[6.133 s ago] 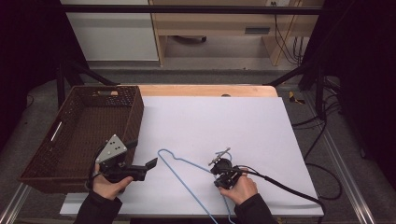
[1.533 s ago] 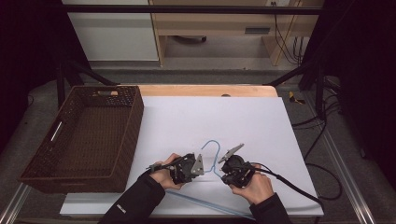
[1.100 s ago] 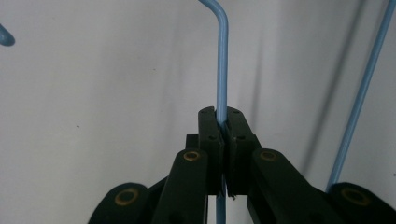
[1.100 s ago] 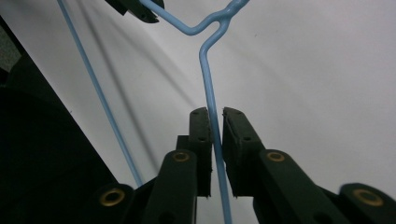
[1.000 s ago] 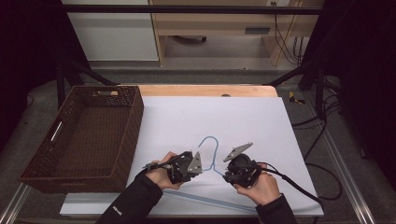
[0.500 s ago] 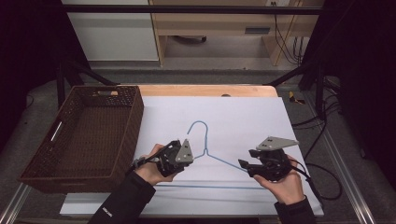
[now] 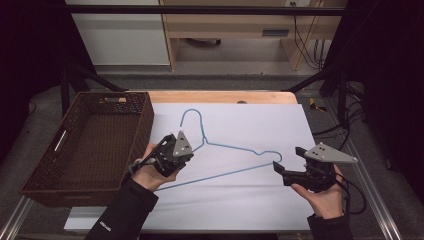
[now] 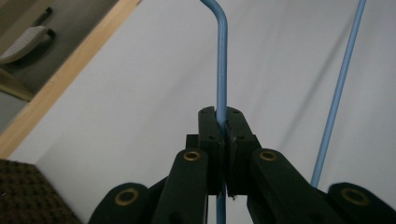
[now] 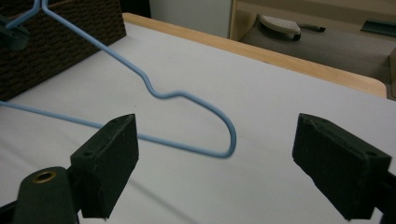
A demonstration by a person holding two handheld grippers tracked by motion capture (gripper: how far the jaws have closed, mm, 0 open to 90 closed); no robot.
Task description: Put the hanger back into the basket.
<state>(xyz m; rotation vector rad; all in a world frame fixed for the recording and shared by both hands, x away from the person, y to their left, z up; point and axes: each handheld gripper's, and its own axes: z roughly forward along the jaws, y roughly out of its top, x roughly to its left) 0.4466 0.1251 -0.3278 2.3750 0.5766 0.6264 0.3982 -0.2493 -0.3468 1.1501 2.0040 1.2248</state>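
Blue wire hanger [image 7: 235,150] held up over the tabletop [image 7: 240,200] by the left gripper [image 7: 187,152], the right gripper [image 7: 276,169] let go beside it.

At the far left a brown wicker basket [image 7: 85,145] sits on the tabletop edge, just beside the left hand [image 7: 152,172]. The left gripper has its jaws pressed together on the hanger's wire near the neck; in the left gripper view the blue wire [image 8: 222,70] runs straight up out of the closed jaws, with the second wire passing to one side. The hook [image 7: 192,120] points away from the person, toward the wooden far edge. The hanger's body stretches rightward over the white sheet, its rounded shoulder end [image 7: 275,157] close to the right gripper. That gripper's jaws have just been opening and stand wide apart, nothing between them; the right gripper view shows the shoulder loop [image 9: 224,135] lying beyond the jaws, untouched.
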